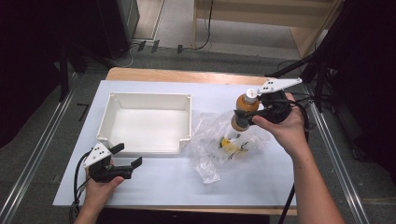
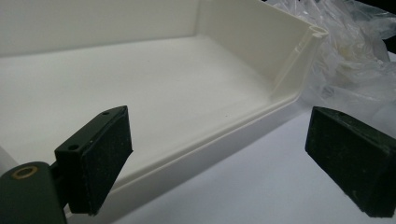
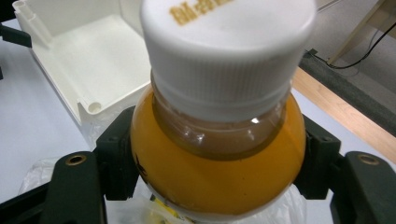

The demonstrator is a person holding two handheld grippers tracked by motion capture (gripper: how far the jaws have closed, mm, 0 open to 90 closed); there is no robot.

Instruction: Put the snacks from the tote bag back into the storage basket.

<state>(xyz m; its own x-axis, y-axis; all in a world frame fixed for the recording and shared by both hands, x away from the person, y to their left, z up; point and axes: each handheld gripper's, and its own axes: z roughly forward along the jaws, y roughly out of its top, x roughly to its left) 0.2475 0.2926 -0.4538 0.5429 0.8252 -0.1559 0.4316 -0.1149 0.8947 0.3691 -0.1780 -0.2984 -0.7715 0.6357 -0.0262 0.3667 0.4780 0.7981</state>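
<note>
Above the right half of the white mat (image 1: 154, 182), my right gripper (image 1: 252, 112) holds an orange drink bottle (image 1: 243, 111) clear of the surface, its jaws pinching the bottle's rounded shoulder from both sides. The high view shows the bottle's place: over the crumpled clear plastic bag (image 1: 219, 140), to the right of the white plastic tray (image 1: 148, 95) and apart from it; the bag has yellow-printed contents inside, too small to name. The right gripper view adds what the high view does not: the white ribbed screw cap (image 3: 229, 51) with gold lettering on top, the amber liquid (image 3: 215, 172) up to the neck, and my black pads (image 3: 116, 161) pressed against the shoulder just below the neck. The bottle's long axis runs close to upright, slightly tilted in the high view, cap end uppermost and base toward the bag. My left gripper (image 1: 127, 157) rests at the near left of the mat, just off the tray's near left corner, jaws spread wide with nothing between them. The left gripper view shows the tray's bare interior (image 2: 154, 79), its low near wall running between my two pads (image 2: 107, 158), and the bag (image 2: 355, 60) beyond the tray's far corner.
</note>
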